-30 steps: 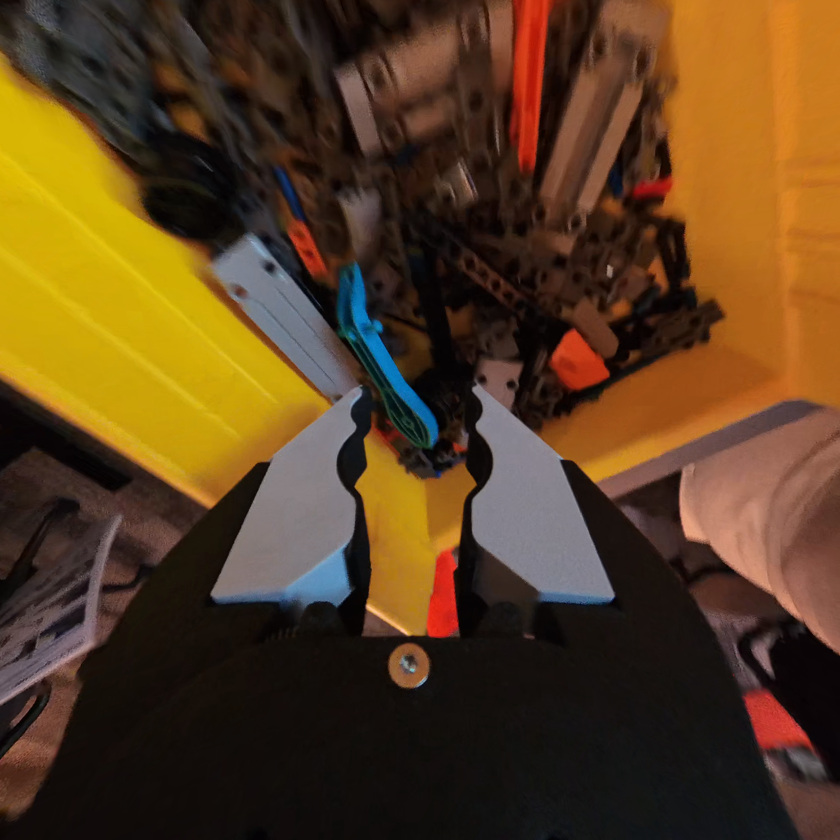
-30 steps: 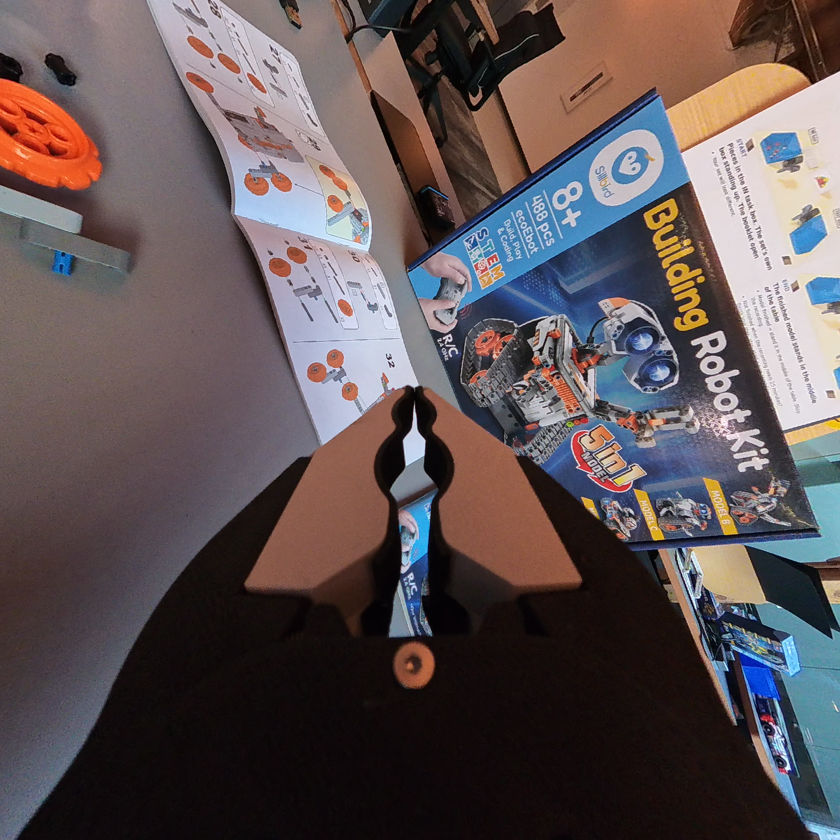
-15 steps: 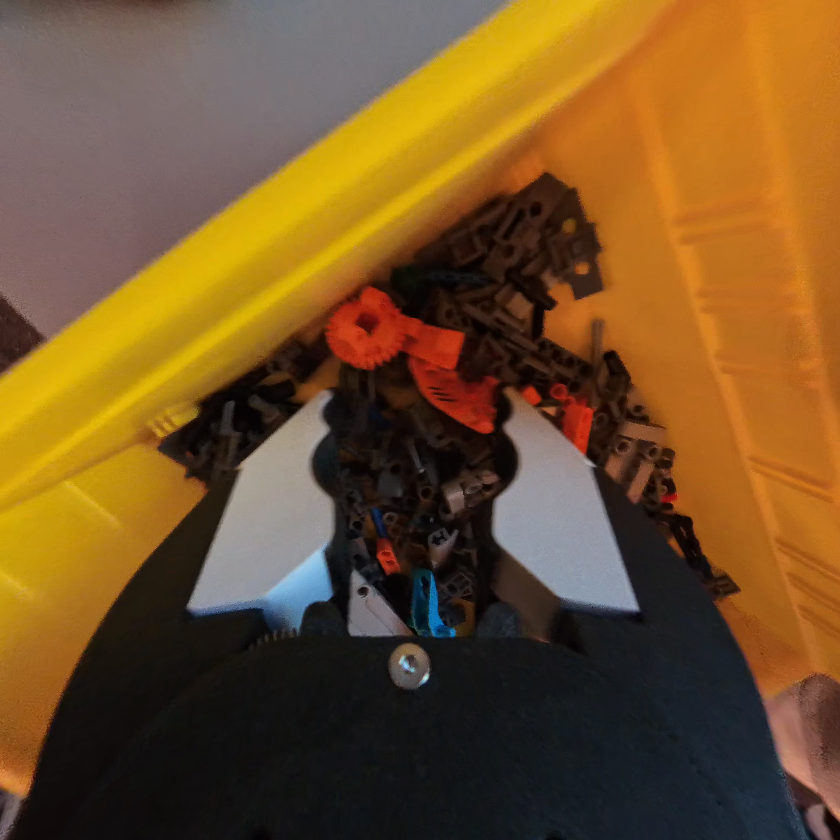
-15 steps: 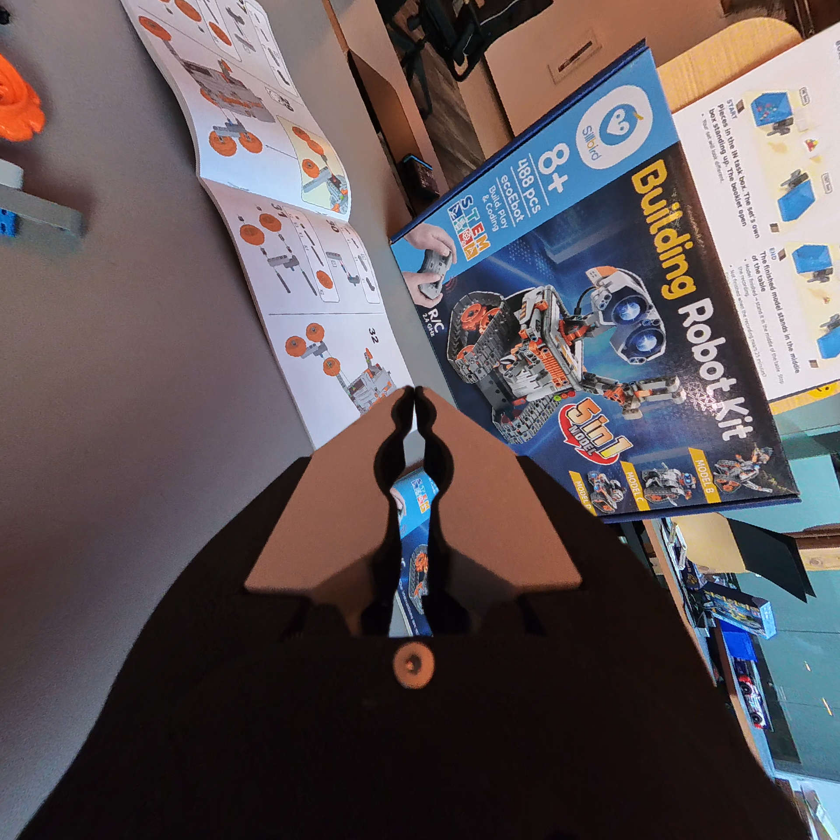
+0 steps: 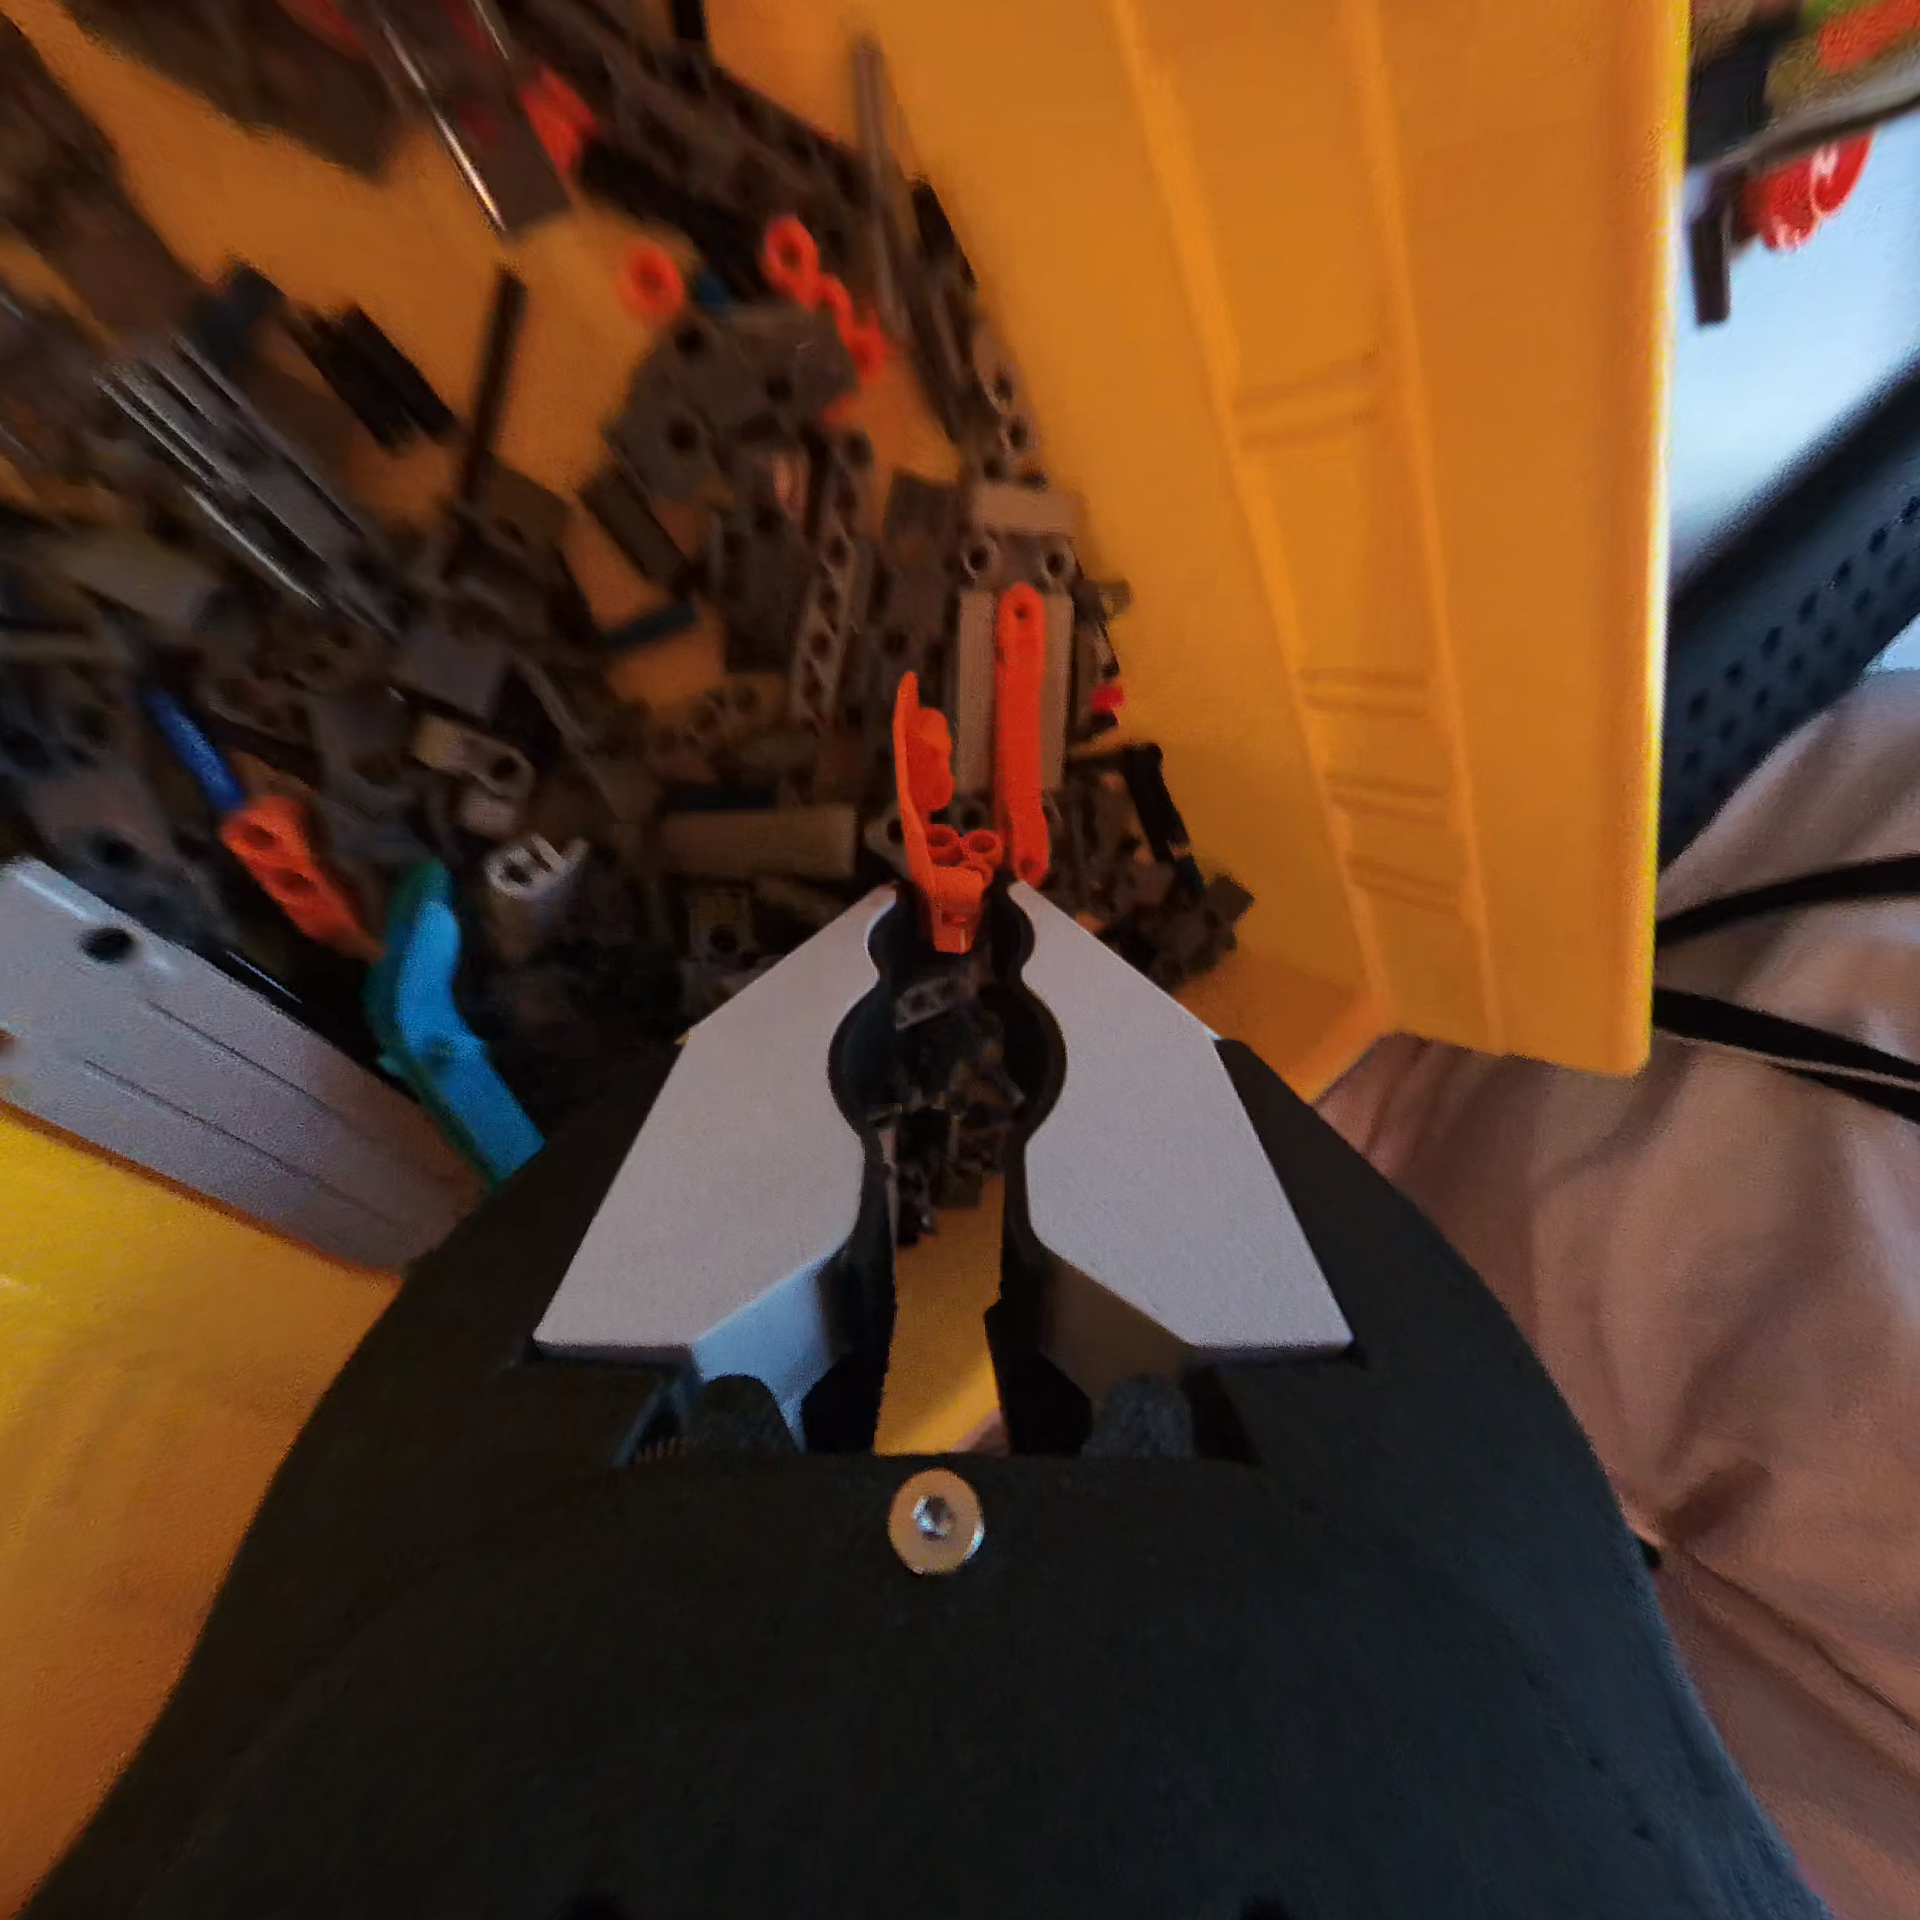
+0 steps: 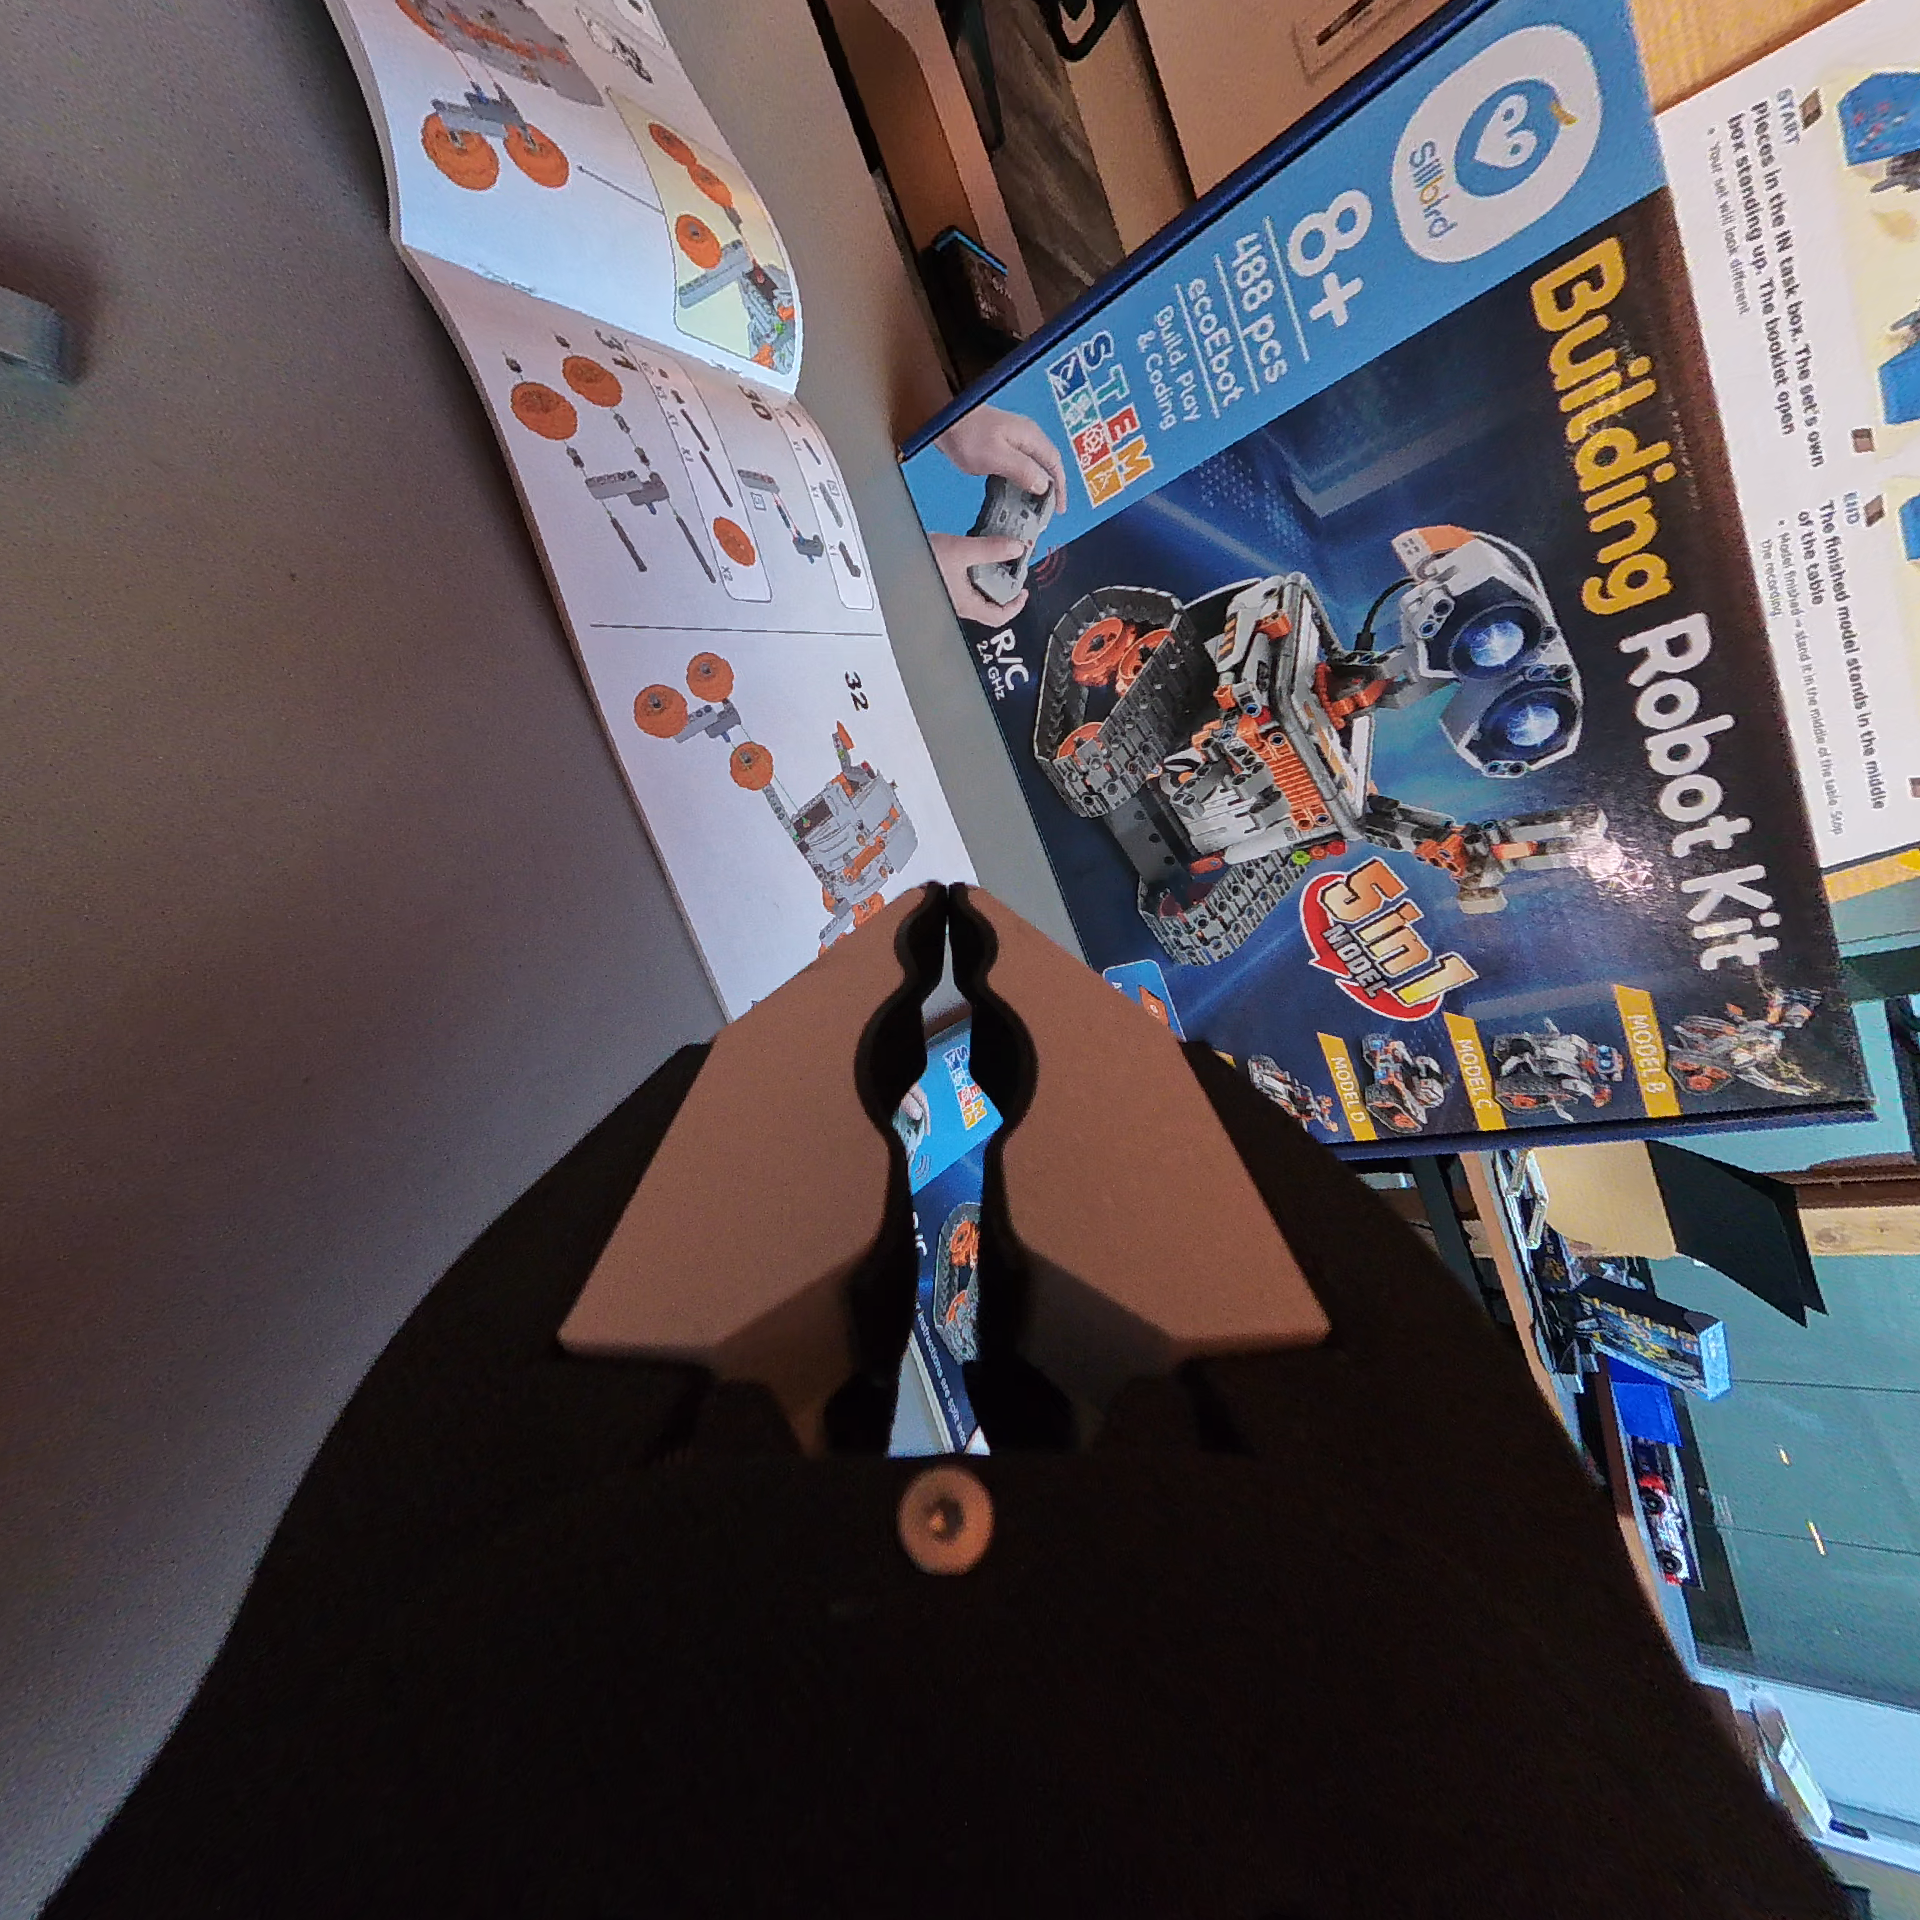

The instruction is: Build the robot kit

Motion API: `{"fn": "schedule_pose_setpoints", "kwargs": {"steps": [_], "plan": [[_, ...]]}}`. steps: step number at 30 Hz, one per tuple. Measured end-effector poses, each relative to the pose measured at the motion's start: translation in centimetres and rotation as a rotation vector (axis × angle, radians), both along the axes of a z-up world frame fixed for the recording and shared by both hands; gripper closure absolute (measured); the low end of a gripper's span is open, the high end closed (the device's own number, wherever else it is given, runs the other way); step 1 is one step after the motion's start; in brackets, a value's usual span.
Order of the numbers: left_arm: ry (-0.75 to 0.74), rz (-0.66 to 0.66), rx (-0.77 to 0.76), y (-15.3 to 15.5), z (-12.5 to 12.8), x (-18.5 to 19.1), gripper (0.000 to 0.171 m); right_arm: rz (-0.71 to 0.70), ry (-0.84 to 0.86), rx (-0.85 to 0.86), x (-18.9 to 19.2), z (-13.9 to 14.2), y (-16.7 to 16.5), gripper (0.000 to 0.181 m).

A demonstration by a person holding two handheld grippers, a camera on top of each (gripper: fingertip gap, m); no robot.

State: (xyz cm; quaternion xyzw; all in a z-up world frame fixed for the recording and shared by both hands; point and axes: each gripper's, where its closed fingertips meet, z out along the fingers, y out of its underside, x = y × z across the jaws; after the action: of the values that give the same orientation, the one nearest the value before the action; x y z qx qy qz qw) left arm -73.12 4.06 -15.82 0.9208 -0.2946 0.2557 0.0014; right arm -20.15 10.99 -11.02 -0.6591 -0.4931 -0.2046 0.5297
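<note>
My left gripper (image 5: 951,916) is inside a yellow bin (image 5: 1455,520), over a heap of dark grey and black building pieces (image 5: 727,623). Its jaws are nearly together and pinch a small orange piece (image 5: 935,821) at the tips; the piece sticks out forward. An orange beam (image 5: 1018,727) lies just beyond it in the heap. My right gripper (image 6: 948,896) is shut and empty. It hovers over the grey table (image 6: 260,831) at the near corner of an open instruction booklet (image 6: 707,520).
A blue curved piece (image 5: 436,997) and a long white-grey part (image 5: 156,1060) lie at the left of the bin. A person's beige clothing (image 5: 1662,1299) is right of the bin. A blue building kit box (image 6: 1403,623) stands right of the booklet. Tip to tip, the grippers are about 55 cm apart.
My left gripper was open over the heap; now it has closed on the orange piece and swung to another part of the bin. My right gripper stayed shut and drifted; the orange wheel left its view.
</note>
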Motion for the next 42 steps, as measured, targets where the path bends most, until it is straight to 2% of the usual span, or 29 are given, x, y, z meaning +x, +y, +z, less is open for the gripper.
{"fn": "schedule_pose_setpoints", "kwargs": {"steps": [3,5,7,9,12,14,17,24,28,29,30,32,37,42], "plan": [[-0.034,-0.006,-0.007,-1.6,0.1,0.1,0.156,-0.007,-0.009,-0.003,0.2,-0.2,0.2,0.181],[-0.033,0.01,0.069,-0.7,0.5,0.0,0.142,-0.012,-0.01,-0.004,0.3,-0.3,0.3,0.181],[0.008,0.027,0.241,2.0,1.4,-0.5,0.133,-0.018,-0.008,-0.003,0.5,-0.4,0.4,0.181],[0.023,0.016,0.439,5.2,2.9,-0.4,0.115,-0.021,-0.006,-0.004,0.6,-0.4,0.5,0.181],[0.095,0.01,0.635,9.5,3.8,-0.5,0.107,-0.032,-0.016,-0.004,0.8,-0.5,0.5,0.181],[0.122,0.039,0.681,11.9,3.6,-0.6,0.111,-0.039,-0.023,-0.002,1.0,-0.6,0.5,0.181],[0.1,0.065,0.598,13.3,2.7,-0.2,0.119,-0.044,-0.025,-0.001,1.1,-0.6,0.5,0.181],[0.059,0.074,0.537,15.5,1.0,2.2,0.112,-0.04,-0.034,-0.01,1.0,-0.8,0.6,0.181],[0.133,0.022,0.502,15.7,-1.2,2.5,0.111,-0.041,-0.048,-0.017,1.1,-1.1,0.6,0.181],[0.146,0.005,0.483,15.5,-1.8,2.6,0.109,-0.04,-0.048,-0.016,1.1,-1.1,0.5,0.181],[0.114,0.009,0.466,15.2,-1.8,3.1,0.113,-0.039,-0.047,-0.014,1.0,-1.0,0.5,0.181],[0.055,0.011,0.399,14.0,-1.6,3.9,0.152,-0.039,-0.045,-0.015,1.1,-1.0,0.5,0.181],[0.085,-0.035,0.332,10.7,-2.0,2.7,0.152,-0.036,-0.052,-0.02,1.1,-1.1,0.5,0.181],[0.046,-0.044,0.284,6.7,-1.0,2.1,0.152,-0.031,-0.062,-0.028,1.0,-1.4,0.5,0.181]]}}
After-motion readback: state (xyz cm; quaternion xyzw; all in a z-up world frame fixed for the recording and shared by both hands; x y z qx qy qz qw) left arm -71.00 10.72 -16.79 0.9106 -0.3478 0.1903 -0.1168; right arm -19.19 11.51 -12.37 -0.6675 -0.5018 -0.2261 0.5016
